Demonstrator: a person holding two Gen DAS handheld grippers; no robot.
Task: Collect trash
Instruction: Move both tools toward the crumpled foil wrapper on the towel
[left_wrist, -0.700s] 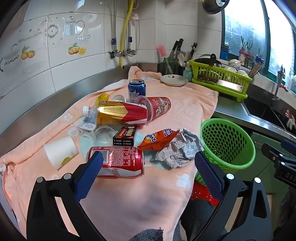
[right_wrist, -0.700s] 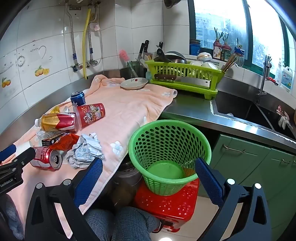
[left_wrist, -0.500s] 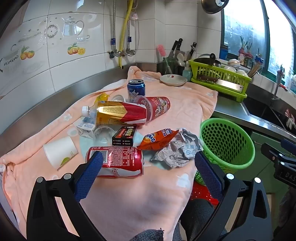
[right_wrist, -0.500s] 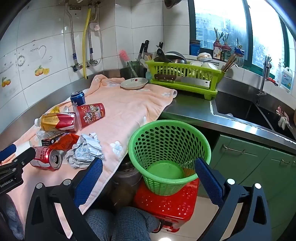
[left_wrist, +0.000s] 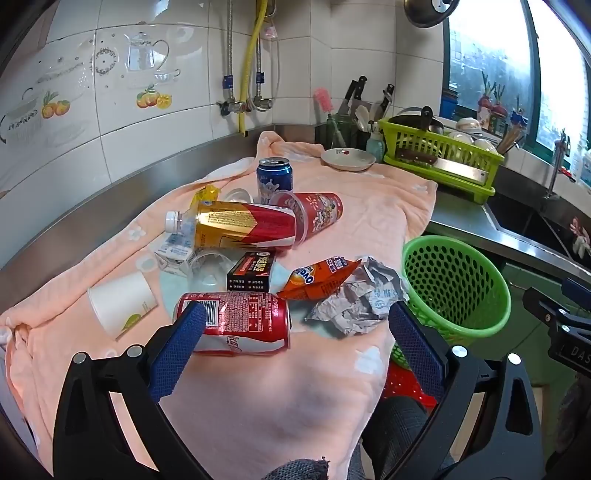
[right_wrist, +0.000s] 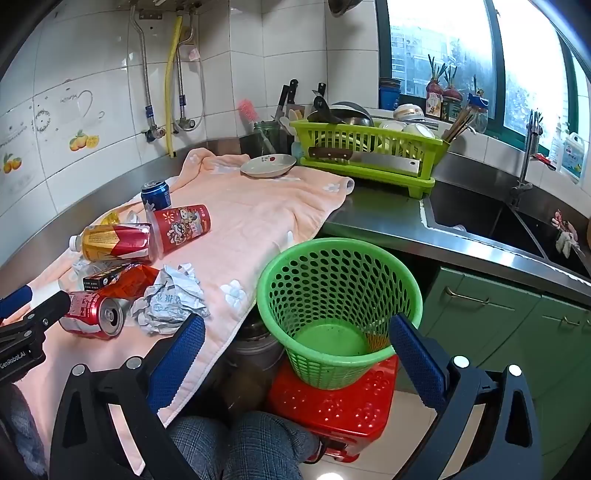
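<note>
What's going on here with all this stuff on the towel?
A person holds a two-finger gripper in each hand to collect trash. Both the left gripper and the right gripper are open and empty. A red can, crumpled paper and other litter lie on the pink towel; the green basket holds no trash.

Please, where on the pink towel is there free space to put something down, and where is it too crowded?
Free: the wide stretch of pink towel between the red printed cup, the small plate and the green basket; also the near strip in front of the red cola can. Crowded: the left cluster around the crumpled paper.
</note>
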